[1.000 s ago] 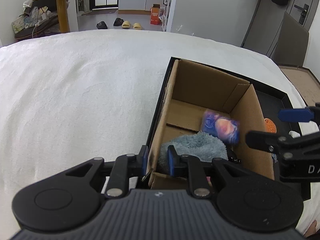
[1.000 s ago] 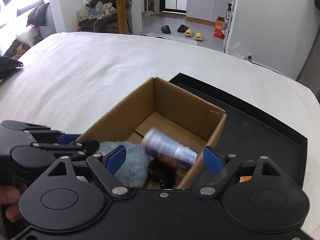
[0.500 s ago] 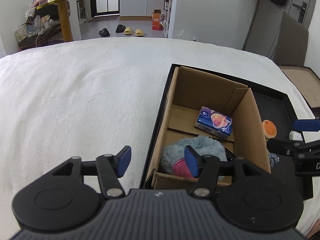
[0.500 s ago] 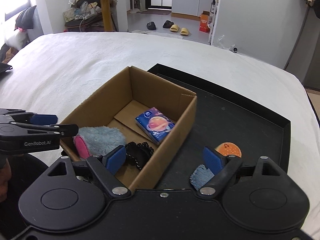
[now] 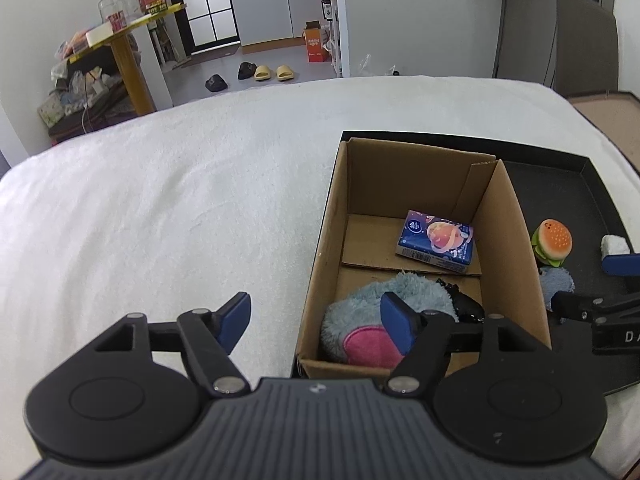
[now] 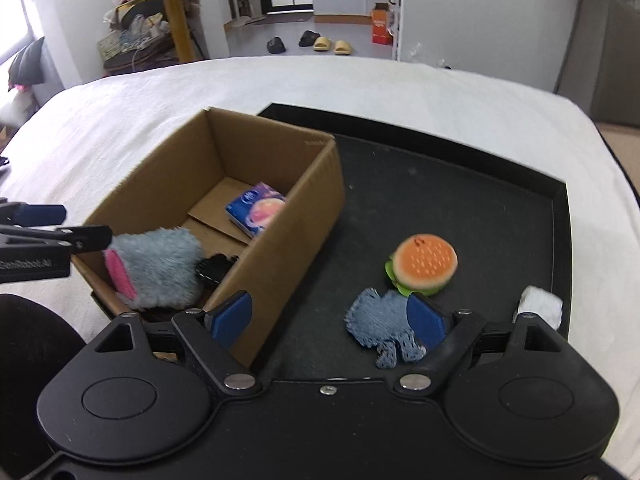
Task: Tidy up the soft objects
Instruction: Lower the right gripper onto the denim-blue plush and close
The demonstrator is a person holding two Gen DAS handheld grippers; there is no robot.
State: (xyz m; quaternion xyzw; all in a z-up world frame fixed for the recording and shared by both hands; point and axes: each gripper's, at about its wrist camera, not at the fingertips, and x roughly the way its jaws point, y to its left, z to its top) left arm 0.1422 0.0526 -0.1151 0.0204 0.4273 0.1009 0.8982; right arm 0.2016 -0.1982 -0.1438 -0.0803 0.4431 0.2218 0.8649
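A cardboard box [image 5: 416, 168] [image 6: 304, 216] stands in the left of a black tray [image 6: 480, 208]. Inside lie a fluffy grey-and-pink plush [image 5: 372, 320] [image 6: 156, 268], a blue tissue pack [image 5: 436, 246] [image 6: 256, 208] and a black object [image 6: 216, 268]. On the tray lie a burger plush [image 6: 424, 266] [image 5: 554, 242], a blue fuzzy cloth [image 6: 380, 322] and a white soft block [image 6: 538, 304]. My left gripper [image 5: 316, 320] is open and empty over the box's near-left corner. My right gripper [image 6: 328, 316] is open and empty above the tray, near the blue cloth.
The tray rests on a white bed cover [image 5: 160, 208]. Beyond the bed are a yellow table with clutter [image 5: 124, 40], slippers on the floor [image 5: 268, 72] and white cabinets. A brown panel [image 5: 600, 98] lies at the right.
The tissue pack dropped into the box and lies still. My left gripper let go of the box wall and opened. Both grippers pulled back and up; the right one shifted right over the tray.
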